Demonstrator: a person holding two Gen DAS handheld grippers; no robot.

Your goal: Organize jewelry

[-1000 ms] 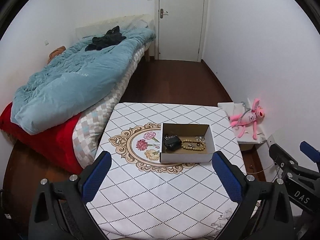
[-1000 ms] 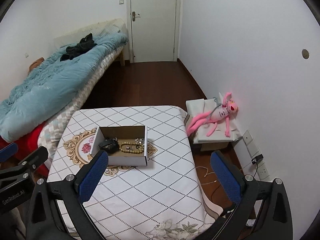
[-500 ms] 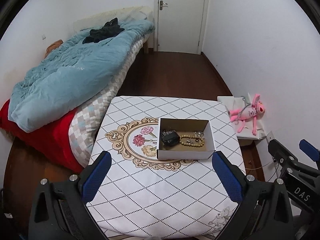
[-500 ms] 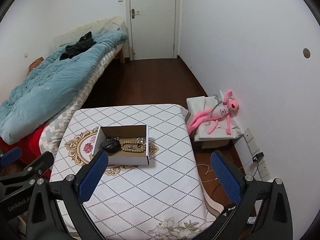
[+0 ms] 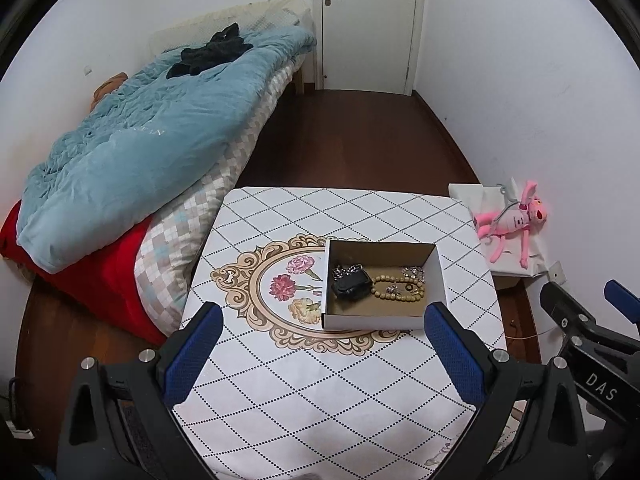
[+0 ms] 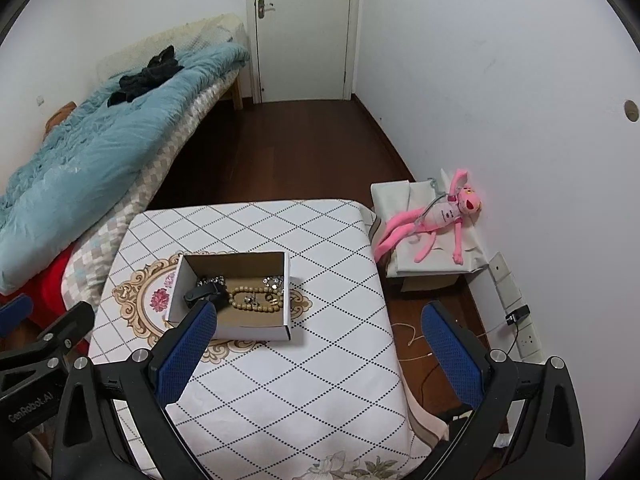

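An open white cardboard box [image 5: 376, 319] [image 6: 248, 330] sits on the table with the diamond-pattern cloth [image 5: 320, 392] [image 6: 312, 380]. Inside lie a tan bead bracelet [image 5: 400, 298] [image 6: 256, 307], a black pouch [image 5: 351, 285] [image 6: 200, 293] and small silver jewelry pieces [image 5: 414, 272] [image 6: 274, 282]. My left gripper [image 5: 320, 354] is open and empty, held above the table's near side, short of the box. My right gripper [image 6: 316, 354] is open and empty, near and right of the box.
A bed with a blue duvet [image 5: 132, 152] stands left of the table. A pink plush toy [image 6: 436, 216] lies on a low white stand by the right wall. A closed door [image 5: 368, 20] is at the far end. Cables lie on the floor at right [image 6: 416, 336].
Both grippers have moved forward and down toward the table; the box appears larger and nearer. Both stay open.
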